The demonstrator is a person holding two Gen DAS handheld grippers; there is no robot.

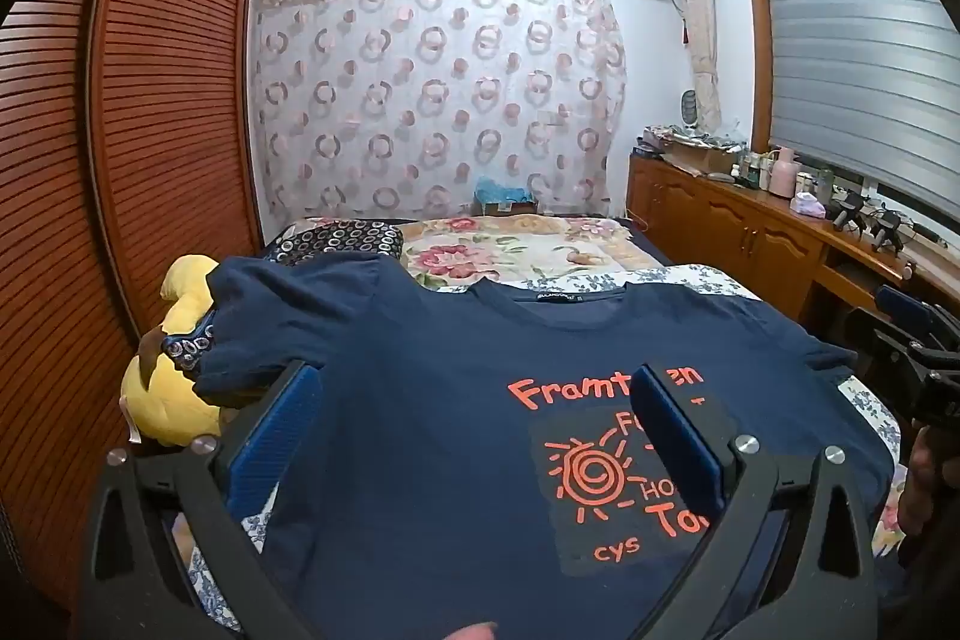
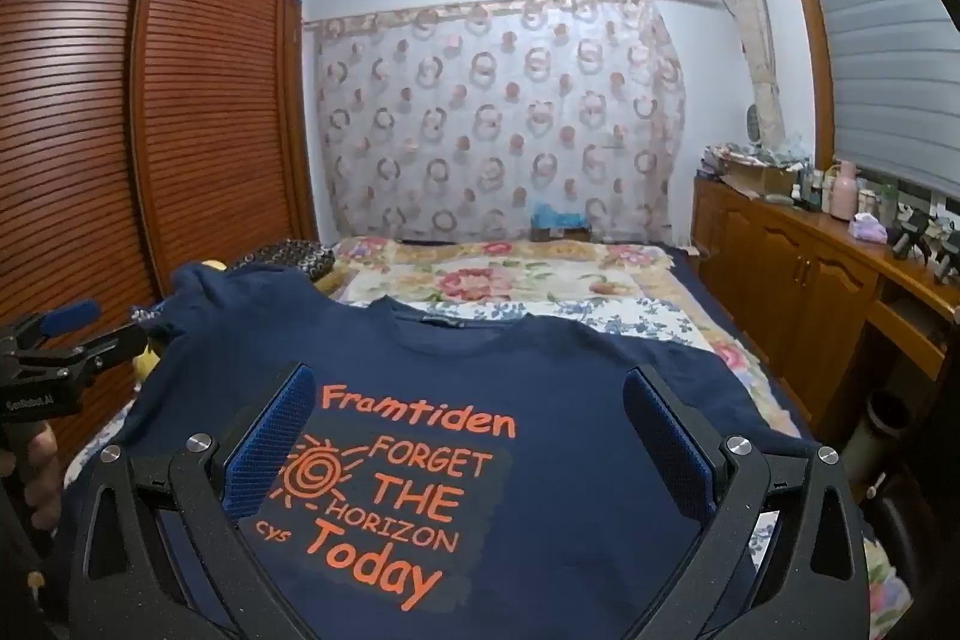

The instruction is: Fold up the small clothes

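Note:
A navy T-shirt (image 1: 420, 430) (image 2: 540, 370) with orange lettering and a sun print lies face up and spread flat on the bed, collar away from me. Its left sleeve is rumpled over a yellow plush toy (image 1: 174, 340). My left gripper (image 1: 474, 394) hovers open above the shirt's left chest, nothing between its blue pads (image 1: 282, 436). My right gripper (image 2: 468, 394) hangs open over the printed chest, also holding nothing. Each gripper shows at the edge of the other's view: the right gripper (image 1: 918, 340) at the far right, the left gripper (image 2: 54, 340) at the far left.
The bed carries a floral quilt (image 2: 510, 274) and a dark patterned pillow (image 1: 342, 238) beyond the shirt. A slatted wooden wardrobe (image 1: 120, 130) runs along the left. A wooden cabinet (image 2: 810, 280) with bottles and clutter stands right, under a window blind. A patterned curtain hangs behind.

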